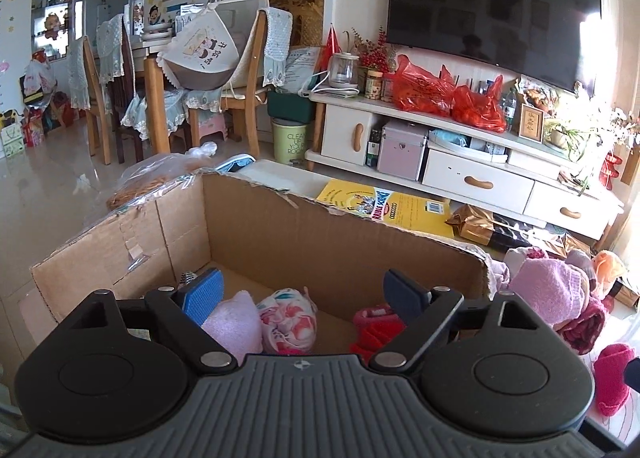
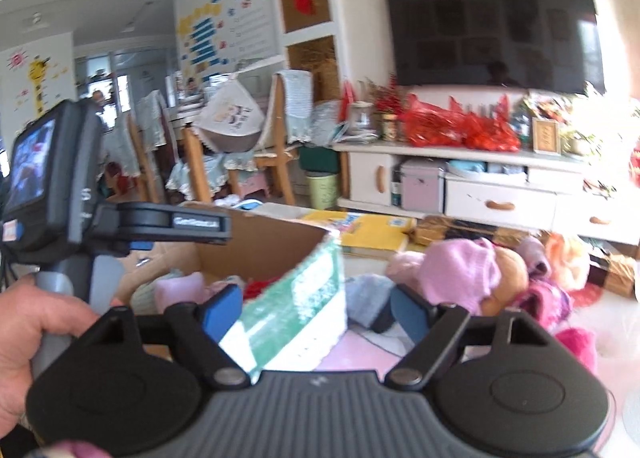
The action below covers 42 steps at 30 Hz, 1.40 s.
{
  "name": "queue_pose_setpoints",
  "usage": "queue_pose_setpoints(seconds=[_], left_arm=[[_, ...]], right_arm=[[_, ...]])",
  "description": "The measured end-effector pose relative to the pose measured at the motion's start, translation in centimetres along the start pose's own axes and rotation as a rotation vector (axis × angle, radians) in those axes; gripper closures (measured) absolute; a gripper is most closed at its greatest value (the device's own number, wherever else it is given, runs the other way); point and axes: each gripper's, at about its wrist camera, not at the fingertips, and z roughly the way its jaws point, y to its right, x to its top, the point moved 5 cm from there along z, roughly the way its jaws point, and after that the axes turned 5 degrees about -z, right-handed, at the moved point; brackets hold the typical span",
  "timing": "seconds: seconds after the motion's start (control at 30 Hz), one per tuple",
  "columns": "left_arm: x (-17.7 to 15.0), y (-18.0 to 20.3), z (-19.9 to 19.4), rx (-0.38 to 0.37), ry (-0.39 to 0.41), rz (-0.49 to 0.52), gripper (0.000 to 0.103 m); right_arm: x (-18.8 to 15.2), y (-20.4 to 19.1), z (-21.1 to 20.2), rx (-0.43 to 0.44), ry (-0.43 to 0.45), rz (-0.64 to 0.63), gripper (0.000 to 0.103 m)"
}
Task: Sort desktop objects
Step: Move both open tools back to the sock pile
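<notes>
Item: cardboard box (image 1: 256,234), open-topped, with torn upper edges, standing on a pale table (image 2: 360,346). Contents, along the near side of the box floor: a pale pink cloth bundle (image 1: 236,324) at the left, a floral pink-and-white bundle (image 1: 288,318) beside it at the middle, and a red knitted piece (image 1: 374,328) at the right. A small black-and-white checked item showed at the box's near left corner, too hidden to identify.

Item: left gripper (image 1: 302,290), held over the near edge of the box and tilted down into it. Jaws spread wide and released, nothing between the pads; the bundles lay below and beyond them.

Item: right gripper (image 2: 316,308), outside the box at its right-hand end, whose outer wall showed green and white. Jaws parted and released, nothing pressed between them; the view was blurred. A pale blue cloth (image 2: 366,292) lay on the table past the fingers.

Item: heap of knitted and soft goods (image 1: 560,290), pink, purple and orange, on the table to the right of the box, well clear of it.

Item: yellow book (image 1: 400,209), flat on the table beyond the far wall of the box, with a gold-wrapped packet (image 1: 480,223) just beside it.

Item: a person's hand (image 2: 28,330) gripping the left gripper's handle, seen at the left edge of the right wrist view.
</notes>
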Motion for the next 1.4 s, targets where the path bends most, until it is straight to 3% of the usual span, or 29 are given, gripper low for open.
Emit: queue_pose_setpoints(seconds=[0.23,0.47,1.4], left_arm=[[-0.3,2.2,-0.4,-0.03,-0.012,0.03,0.0],[-0.7,4.3,-1.0,-0.055,-0.003,0.061,0.0],[-2.2,12.5,-1.9,-0.204,0.009,0.145,0.0]], right_arm=[[-1.1,3.1,-0.6,-0.061,-0.024,0.069,0.02],[-2.1,5.5,-1.2,-0.119,-0.031,0.098,0.01],[-4.9,14.1,-3.3,-0.294,-0.039,0.165,0.009]])
